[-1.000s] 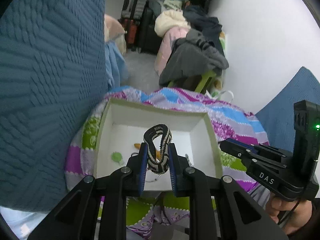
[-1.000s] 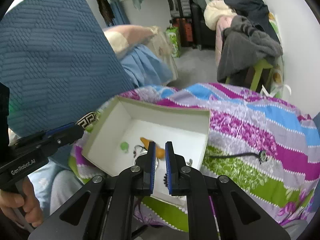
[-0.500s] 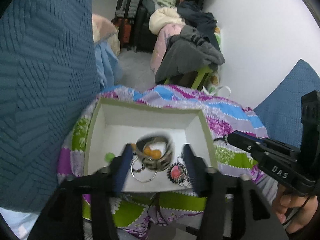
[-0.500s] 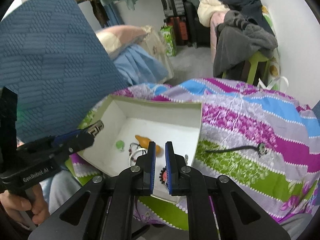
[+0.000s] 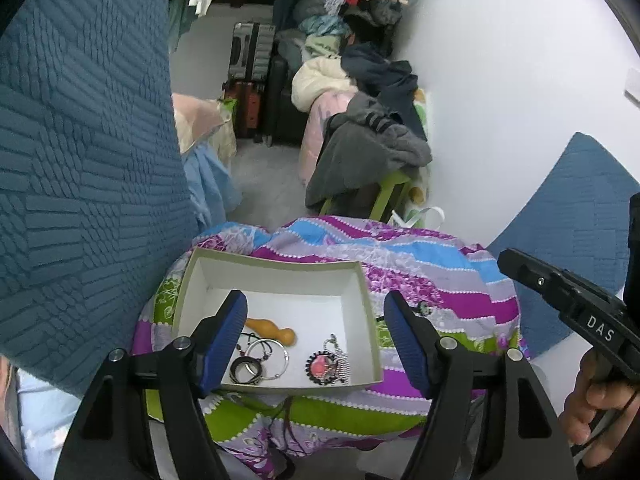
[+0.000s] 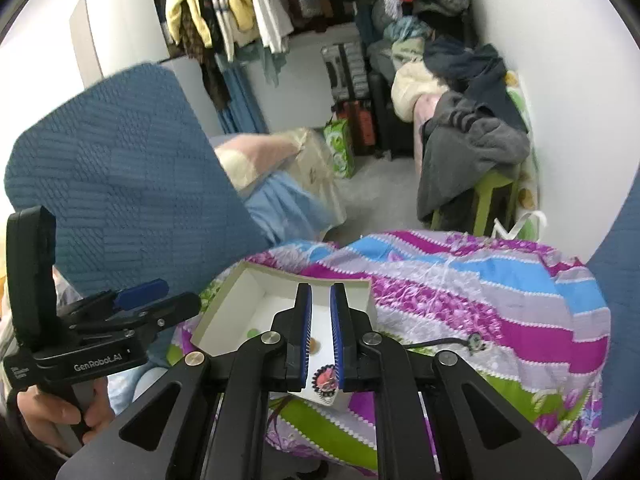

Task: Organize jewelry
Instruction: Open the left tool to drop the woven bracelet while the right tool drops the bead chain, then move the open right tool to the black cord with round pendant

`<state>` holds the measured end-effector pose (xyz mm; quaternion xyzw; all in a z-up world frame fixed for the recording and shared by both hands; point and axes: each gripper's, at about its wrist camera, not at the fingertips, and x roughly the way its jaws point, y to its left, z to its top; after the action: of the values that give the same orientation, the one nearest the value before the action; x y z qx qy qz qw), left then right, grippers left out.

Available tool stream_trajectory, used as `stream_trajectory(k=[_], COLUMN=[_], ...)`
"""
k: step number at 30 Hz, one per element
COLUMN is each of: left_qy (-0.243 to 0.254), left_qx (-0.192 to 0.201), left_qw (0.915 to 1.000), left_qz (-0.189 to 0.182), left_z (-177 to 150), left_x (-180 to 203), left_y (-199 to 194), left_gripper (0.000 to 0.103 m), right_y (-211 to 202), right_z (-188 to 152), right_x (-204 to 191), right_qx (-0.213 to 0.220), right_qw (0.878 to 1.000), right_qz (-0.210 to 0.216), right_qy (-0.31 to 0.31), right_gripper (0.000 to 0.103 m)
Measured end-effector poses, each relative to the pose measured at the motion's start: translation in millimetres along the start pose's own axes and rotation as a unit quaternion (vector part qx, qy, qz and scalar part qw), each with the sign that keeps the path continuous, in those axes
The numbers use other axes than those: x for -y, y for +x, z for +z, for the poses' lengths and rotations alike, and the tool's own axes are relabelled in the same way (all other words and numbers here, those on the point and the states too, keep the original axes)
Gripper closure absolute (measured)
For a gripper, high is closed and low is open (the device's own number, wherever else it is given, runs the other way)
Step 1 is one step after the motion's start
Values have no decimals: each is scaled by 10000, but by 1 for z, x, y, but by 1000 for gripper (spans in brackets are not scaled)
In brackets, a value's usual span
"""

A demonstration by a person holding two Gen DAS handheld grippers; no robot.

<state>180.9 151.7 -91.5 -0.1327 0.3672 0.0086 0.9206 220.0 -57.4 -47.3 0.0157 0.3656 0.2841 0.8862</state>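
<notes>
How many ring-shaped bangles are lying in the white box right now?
2 that I can make out: a dark striped bangle near the box's front left corner, and a thin silver wire hoop overlapping it just behind. The left tongs may hide others.

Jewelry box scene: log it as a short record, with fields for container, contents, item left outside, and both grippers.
container: white open box on patterned quilt
contents: striped bangle, metal ring, orange gourd charm, pink round pendant
outside box: black cord necklace on the quilt, to the box's right
left gripper: jaws have just been opening, nothing between them, above the box
right gripper: shut, empty, above the box's right part
</notes>
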Motion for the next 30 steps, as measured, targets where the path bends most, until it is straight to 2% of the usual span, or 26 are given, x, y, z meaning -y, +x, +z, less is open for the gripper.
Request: stream_trajectory(k=[5, 9, 12, 14, 15, 18, 24, 26, 30], left_qy=[76, 25, 37, -8, -22, -51, -119, -130, -181], left_qx=[123, 140, 122, 105, 80, -17, -169, -192, -204], left_qw=[9999, 9998, 9998, 9998, 9998, 9999, 9998, 9997, 9994], left_qz=[-51, -161, -145, -173, -177, -114, 40, 104, 211], left_z=[-10, -22, -32, -39, -42, -51, -67, -70, -70], left_x=[21, 31, 34, 34, 32, 26, 12, 9, 4], left_y=[-10, -6, -2, 2, 4, 11, 18, 18, 18], left_gripper=[28, 28, 28, 28, 28, 28, 28, 28, 28], right_y=[-19, -5, 23, 46, 59, 95, 162, 183, 211], right_z=[-12, -33, -50, -63, -69, -79, -91, -96, -107], right_x=[23, 52, 79, 99, 108, 127, 147, 154, 164], right_qx=[256, 162, -71, -229, -280, -528, -1030, -1275, -1651], right_qw=[9995, 9989, 9982, 9978, 9979, 9972, 9929, 9894, 9798], right_qz=[-174, -402, -550, -564, -528, -524, -179, -54, -79], right_qy=[95, 171, 210, 248, 242, 86, -566, -694, -1130], right_gripper=[96, 94, 92, 84, 73, 72, 72, 72, 72])
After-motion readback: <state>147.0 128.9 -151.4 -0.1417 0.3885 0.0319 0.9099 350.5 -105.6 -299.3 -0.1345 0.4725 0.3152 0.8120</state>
